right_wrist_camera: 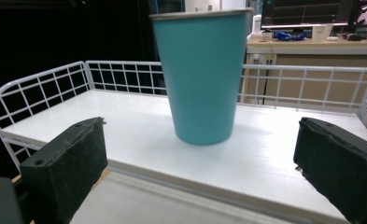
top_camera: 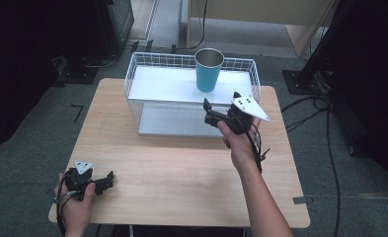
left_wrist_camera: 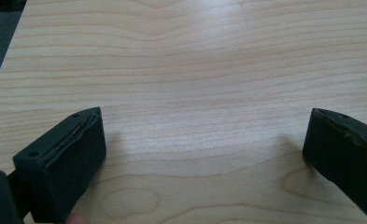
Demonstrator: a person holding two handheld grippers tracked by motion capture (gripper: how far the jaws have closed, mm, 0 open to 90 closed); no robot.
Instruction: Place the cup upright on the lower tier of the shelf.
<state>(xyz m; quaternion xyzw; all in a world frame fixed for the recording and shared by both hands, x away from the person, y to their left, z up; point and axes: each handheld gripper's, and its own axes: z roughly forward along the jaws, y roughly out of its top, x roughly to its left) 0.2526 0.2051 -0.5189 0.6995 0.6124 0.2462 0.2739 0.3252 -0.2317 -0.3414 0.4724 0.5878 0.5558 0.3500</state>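
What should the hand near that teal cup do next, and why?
Probably ease the right gripper forward until its jaws stand on either side of the teal cup, then close. The jaws stand wide open with nothing between them, the cup stands upright on the white shelf straight ahead, and a gap remains before it.

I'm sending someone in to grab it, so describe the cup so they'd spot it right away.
At the far side of the wooden table stands a white wire rack. On its upper white shelf, toward the right, stands the teal cup, upright with a silvery inside; nothing else stands on that shelf.
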